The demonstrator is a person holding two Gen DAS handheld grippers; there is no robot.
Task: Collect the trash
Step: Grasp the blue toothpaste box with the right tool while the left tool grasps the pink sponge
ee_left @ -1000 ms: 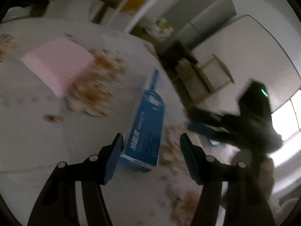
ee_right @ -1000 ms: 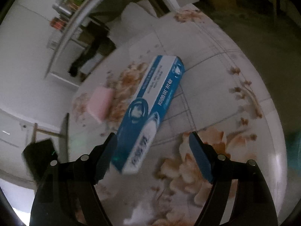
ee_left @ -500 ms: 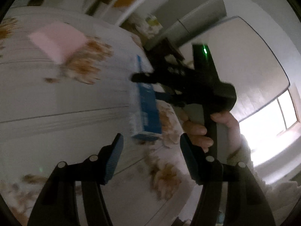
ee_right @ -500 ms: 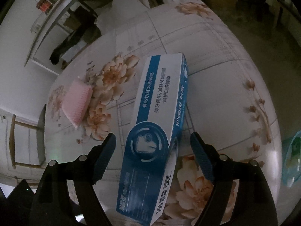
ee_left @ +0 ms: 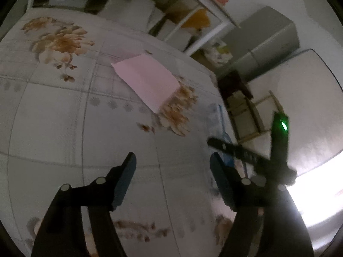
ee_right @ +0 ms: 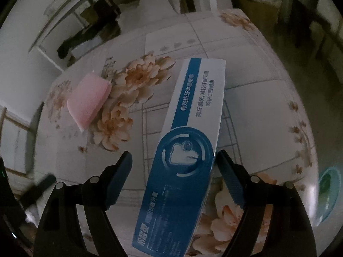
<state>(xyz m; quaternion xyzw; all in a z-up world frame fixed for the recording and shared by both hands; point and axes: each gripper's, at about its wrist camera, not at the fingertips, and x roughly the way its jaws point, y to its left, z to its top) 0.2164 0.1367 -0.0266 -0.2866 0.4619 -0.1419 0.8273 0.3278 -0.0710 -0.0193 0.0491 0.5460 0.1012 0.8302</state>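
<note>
Right tool (ee_right: 173, 167) gapes around my blue-and-white box (ee_right: 188, 141); left tool (ee_left: 172, 167) wide, empty over floral worktop (ee_left: 53, 117).

On the floral tablecloth (ee_right: 257, 107) — one blue toothpaste box (ee_right: 188, 150), one pink pad (ee_right: 89, 100), two claws

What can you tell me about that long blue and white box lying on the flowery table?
The toothpaste box is a long, slim carton, apparently cardboard, white at its far end and dark blue at its near end, with a round emblem and Chinese print. It looks closed and undamaged. It lies flat on the floral tablecloth, running away from the camera between the open fingers of the right gripper; whether either finger touches it is unclear.
</note>
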